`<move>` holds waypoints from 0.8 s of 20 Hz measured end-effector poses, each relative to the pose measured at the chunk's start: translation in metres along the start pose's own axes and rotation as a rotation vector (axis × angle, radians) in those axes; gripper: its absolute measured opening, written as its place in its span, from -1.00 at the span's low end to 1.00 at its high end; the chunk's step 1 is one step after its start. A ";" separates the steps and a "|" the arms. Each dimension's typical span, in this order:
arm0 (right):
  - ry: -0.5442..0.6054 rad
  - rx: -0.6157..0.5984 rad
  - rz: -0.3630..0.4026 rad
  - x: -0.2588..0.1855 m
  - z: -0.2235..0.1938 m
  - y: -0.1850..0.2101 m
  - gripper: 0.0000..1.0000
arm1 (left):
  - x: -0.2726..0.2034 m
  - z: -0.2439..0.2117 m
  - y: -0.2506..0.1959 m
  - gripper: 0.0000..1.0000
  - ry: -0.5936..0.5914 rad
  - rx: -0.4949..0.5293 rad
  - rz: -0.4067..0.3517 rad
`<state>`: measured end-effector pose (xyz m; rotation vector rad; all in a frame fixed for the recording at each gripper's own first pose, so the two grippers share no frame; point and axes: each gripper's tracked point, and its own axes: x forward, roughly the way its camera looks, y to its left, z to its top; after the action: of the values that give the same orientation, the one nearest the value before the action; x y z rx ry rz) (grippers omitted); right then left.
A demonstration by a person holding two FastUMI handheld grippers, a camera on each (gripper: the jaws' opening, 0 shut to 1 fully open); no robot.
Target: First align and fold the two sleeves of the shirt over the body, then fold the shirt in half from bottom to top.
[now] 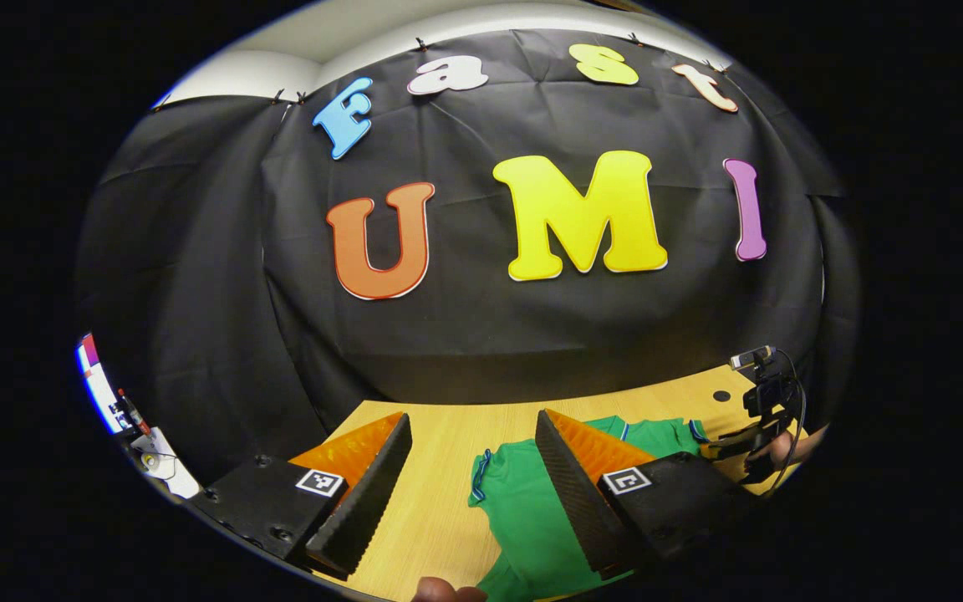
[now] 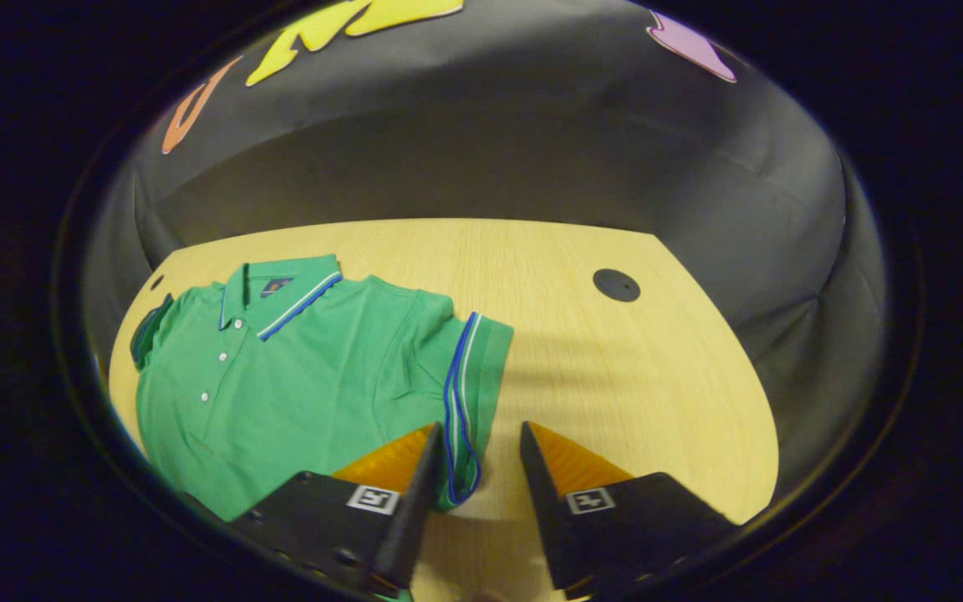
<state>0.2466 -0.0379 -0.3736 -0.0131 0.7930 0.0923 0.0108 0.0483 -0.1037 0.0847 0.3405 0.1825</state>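
A green polo shirt [image 2: 306, 376] lies flat, front up, on the wooden table [image 2: 615, 376], its collar [image 2: 281, 293] toward the booth wall. One sleeve's blue-and-white striped cuff [image 2: 465, 385] runs down into the gap between my right gripper's [image 2: 480, 428] fingers, which stand open around it just above the table. In the left gripper view the shirt [image 1: 523, 510] shows with its other sleeve cuff [image 1: 481, 472] between the wide-open fingers of my left gripper [image 1: 471, 418], closer to the right finger [image 1: 565, 477]. The right gripper [image 1: 761, 418] and the hand holding it [image 1: 791, 447] appear far off at the shirt's other side.
A round dark hole [image 2: 616, 285] sits in the tabletop to the right of the shirt. Bare wood stretches from the sleeve to the table's right edge. Off the table's left side stands some small equipment [image 1: 147, 456]. A person's fingertip [image 1: 440, 592] shows at the bottom edge.
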 end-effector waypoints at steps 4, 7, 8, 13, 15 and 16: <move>0.015 0.040 -0.025 0.005 0.003 -0.005 -0.80 | 0.002 -0.003 -0.007 0.92 0.007 0.007 -0.011; 0.025 0.069 -0.013 -0.003 0.003 -0.004 -0.96 | 0.001 0.000 -0.008 0.92 0.000 0.016 -0.016; 0.020 0.073 -0.009 -0.010 0.003 -0.003 -0.96 | 0.002 0.001 -0.009 0.92 -0.003 0.018 -0.019; -0.049 0.087 0.003 -0.029 0.030 0.006 -1.00 | 0.003 -0.001 -0.009 0.92 0.001 0.015 -0.024; -0.072 0.093 0.017 -0.041 0.043 0.017 -1.00 | 0.001 0.002 -0.006 0.92 -0.009 0.016 -0.022; -0.077 0.095 0.025 -0.046 0.047 0.025 -1.00 | 0.000 0.002 -0.006 0.92 -0.012 0.015 -0.023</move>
<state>0.2463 -0.0139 -0.3073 0.0897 0.7204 0.0780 0.0123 0.0420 -0.1026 0.0964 0.3312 0.1563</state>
